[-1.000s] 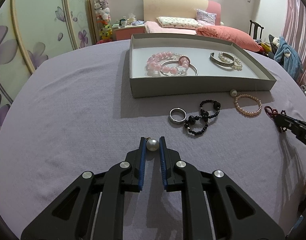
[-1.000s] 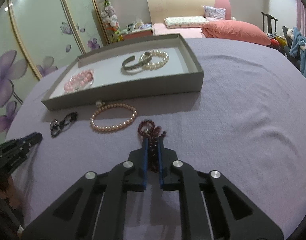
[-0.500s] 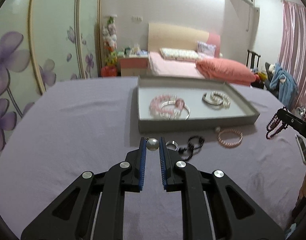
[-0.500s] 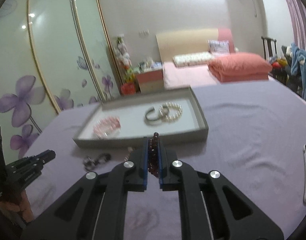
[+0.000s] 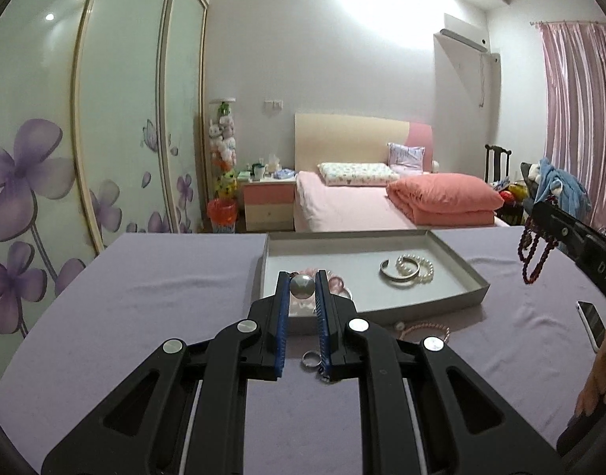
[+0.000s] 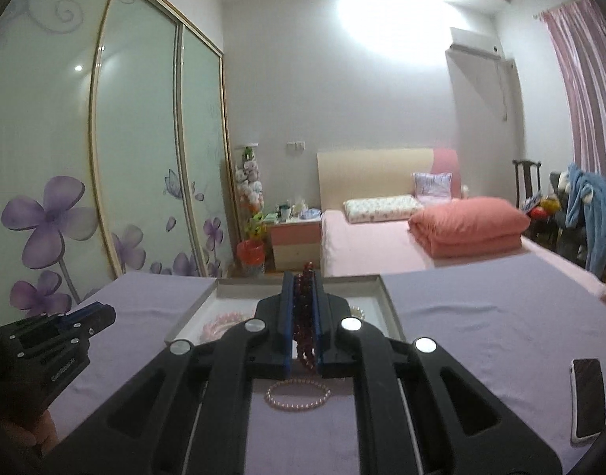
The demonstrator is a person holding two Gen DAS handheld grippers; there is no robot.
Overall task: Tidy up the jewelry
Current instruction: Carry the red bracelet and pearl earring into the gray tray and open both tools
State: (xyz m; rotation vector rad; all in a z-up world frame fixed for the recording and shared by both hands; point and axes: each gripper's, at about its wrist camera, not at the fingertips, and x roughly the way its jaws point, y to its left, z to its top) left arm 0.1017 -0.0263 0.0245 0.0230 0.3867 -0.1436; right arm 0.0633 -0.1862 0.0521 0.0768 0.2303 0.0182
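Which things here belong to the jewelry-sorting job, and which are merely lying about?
Job: pearl in left gripper; dark red bead strand in right gripper; grey tray; silver ring; pink pearl bracelet.

Lying about: phone; folded quilt; nightstand.

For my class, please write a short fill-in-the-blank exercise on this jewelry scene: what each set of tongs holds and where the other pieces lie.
1. The left tongs are shut on a single ____.
2. The right tongs grip a strand of dark ____ beads.
3. The silver bangle lies inside the grey ____.
4. The pink pearl bracelet lies on the ____ cloth, outside the tray.

Missing words: pearl; red; tray; purple
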